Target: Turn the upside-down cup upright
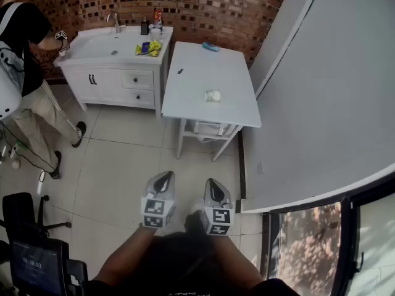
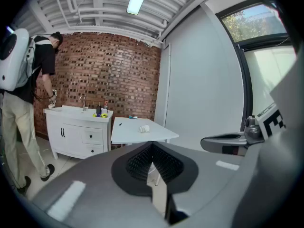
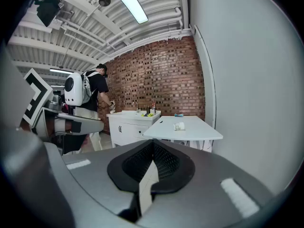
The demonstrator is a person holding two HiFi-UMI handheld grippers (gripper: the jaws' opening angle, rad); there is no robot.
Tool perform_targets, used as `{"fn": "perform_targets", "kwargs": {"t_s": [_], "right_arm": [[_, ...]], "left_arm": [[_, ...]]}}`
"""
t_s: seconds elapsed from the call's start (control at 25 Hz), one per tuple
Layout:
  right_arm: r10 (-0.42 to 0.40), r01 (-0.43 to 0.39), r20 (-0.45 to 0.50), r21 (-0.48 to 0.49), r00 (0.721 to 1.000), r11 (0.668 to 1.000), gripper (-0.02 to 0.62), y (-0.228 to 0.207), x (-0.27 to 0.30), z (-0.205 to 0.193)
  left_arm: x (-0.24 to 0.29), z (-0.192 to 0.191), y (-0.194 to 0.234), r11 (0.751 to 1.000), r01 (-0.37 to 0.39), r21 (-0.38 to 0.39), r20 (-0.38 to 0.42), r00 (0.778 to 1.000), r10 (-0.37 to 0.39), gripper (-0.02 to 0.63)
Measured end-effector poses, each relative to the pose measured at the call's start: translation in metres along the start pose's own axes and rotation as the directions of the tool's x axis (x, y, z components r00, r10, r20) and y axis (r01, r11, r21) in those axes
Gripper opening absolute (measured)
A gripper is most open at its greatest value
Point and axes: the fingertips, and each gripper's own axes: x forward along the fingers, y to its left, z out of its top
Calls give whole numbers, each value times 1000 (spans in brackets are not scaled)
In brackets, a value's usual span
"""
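A small pale cup (image 1: 212, 95) lies on the white table (image 1: 185, 100) across the room; whether it rests on its side or its rim is too small to tell. It also shows in the left gripper view as the cup (image 2: 144, 128) and in the right gripper view as the cup (image 3: 179, 126). My left gripper (image 1: 164, 179) and right gripper (image 1: 214, 185) hang side by side close to my body, well short of the table, over the tiled floor. Both point toward the table with jaws together and nothing between them, as the left gripper (image 2: 152, 144) and right gripper (image 3: 153, 141) show in their own views.
A white vanity (image 1: 114, 73) with a sink, faucet and bottles stands left of the table; a person (image 1: 24, 73) is at it. A blue item (image 1: 210, 46) lies at the table's far end. A white wall (image 1: 321, 91) runs along the right. An office chair (image 1: 21, 211) is at bottom left.
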Motion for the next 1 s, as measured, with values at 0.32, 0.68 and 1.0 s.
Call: {"fn": "perform_targets", "kwargs": {"t_s": [0.32,0.68,1.0], "right_arm": [[-5,5,-35,-6,999,1000,14,-14,18,-15],[15,-14,-61,3,998,1000,14,-24,53,-15],[35,-36,-90,-9,995,999,14,-49,106,-5]], "left_arm": [[17,-3,4,1000,-9,13,-26,1000,9,-3],[50,-2,18,1000,-24,11,-50,998,25,-3],[100,16,35,998,-57,18,-55,997,58,-3]]}}
